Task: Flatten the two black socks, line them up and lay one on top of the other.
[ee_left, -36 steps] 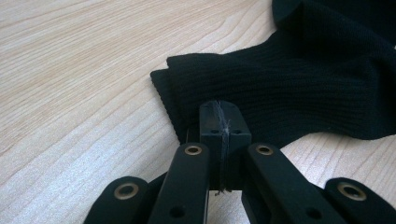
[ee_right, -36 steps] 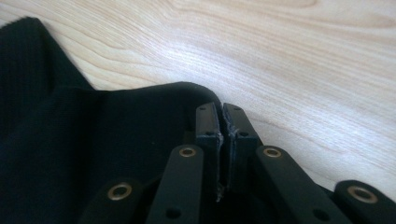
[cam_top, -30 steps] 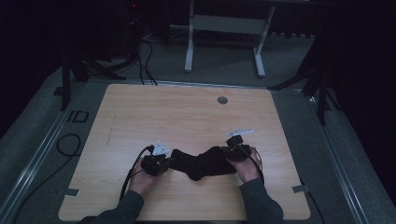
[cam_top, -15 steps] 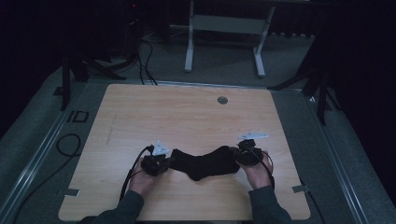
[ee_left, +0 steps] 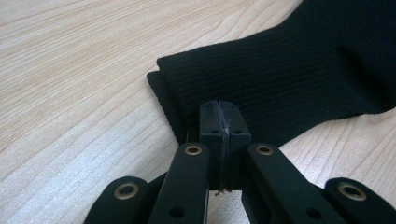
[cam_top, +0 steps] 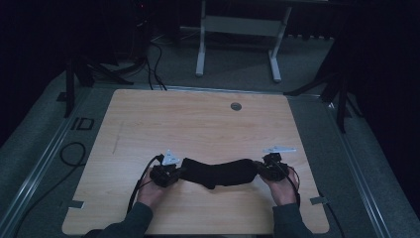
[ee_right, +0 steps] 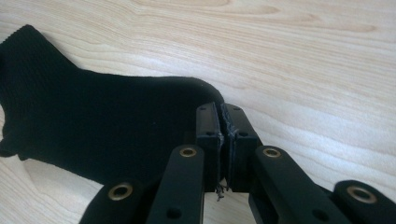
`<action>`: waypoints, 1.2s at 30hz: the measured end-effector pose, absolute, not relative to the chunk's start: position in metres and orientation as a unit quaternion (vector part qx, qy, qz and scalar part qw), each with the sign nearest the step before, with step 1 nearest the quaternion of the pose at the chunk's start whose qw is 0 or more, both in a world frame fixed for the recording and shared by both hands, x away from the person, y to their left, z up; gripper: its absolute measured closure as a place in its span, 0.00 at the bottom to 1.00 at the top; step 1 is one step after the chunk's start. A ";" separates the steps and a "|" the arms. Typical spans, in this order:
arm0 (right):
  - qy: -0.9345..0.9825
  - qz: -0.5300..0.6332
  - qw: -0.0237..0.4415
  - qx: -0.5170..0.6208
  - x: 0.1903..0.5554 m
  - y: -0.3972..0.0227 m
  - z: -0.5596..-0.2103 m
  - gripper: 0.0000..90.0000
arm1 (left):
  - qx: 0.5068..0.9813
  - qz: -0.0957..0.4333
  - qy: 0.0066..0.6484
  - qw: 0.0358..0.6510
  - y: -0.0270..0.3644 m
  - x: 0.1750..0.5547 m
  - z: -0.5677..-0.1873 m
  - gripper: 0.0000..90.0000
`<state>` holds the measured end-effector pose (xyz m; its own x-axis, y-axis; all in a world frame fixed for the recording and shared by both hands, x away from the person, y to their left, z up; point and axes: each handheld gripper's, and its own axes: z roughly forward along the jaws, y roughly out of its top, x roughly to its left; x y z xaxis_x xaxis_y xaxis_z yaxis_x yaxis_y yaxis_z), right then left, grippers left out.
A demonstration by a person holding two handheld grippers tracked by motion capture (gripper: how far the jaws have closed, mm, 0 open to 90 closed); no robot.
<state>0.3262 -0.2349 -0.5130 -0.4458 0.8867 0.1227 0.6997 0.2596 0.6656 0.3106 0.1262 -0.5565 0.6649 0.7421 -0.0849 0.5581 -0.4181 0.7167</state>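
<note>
We see a pale wooden worktop (cam_top: 198,124) on a grey carpeted floor (cam_top: 39,134), with a metal frame (cam_top: 237,34) standing beyond its far edge and a dark cable (cam_top: 74,153) looping on the floor at the left. A small round grey cap (cam_top: 236,106) sits in the worktop near its far edge, well apart from the work.

On the near half of the worktop lies a black sock (cam_top: 218,172), drawn out lengthwise from left to right between our two hands. Its ribbed cuff (ee_left: 205,88) is at the left end and its rounded toe (ee_right: 201,93) at the right end.

Our left gripper (cam_top: 174,173) has its jaws pressed together on the edge of the cuff, the knit pinched between the pads. Our right gripper (cam_top: 261,168) likewise has its jaws closed tight on the toe end, with a few loose threads showing at the seam between the pads. Both our hands rest low on the worktop behind the grippers.
</note>
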 end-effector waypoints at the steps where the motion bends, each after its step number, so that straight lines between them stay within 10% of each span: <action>1: 0.781 0.335 0.140 0.508 0.326 -0.236 -0.514 0.95 | 0.833 0.124 0.390 0.372 0.126 0.310 -0.557 1.00; 7: 0.783 0.332 0.134 0.509 0.327 -0.235 -0.523 0.93 | 0.833 0.124 0.390 0.372 0.126 0.310 -0.557 1.00; 16: 0.755 0.378 0.132 0.519 0.330 -0.248 -0.521 0.56 | 0.833 0.126 0.388 0.373 0.125 0.310 -0.556 1.00; 36: 0.744 0.372 0.149 0.534 0.333 -0.263 -0.523 0.52 | 0.796 0.135 0.409 0.425 0.146 0.312 -0.541 0.64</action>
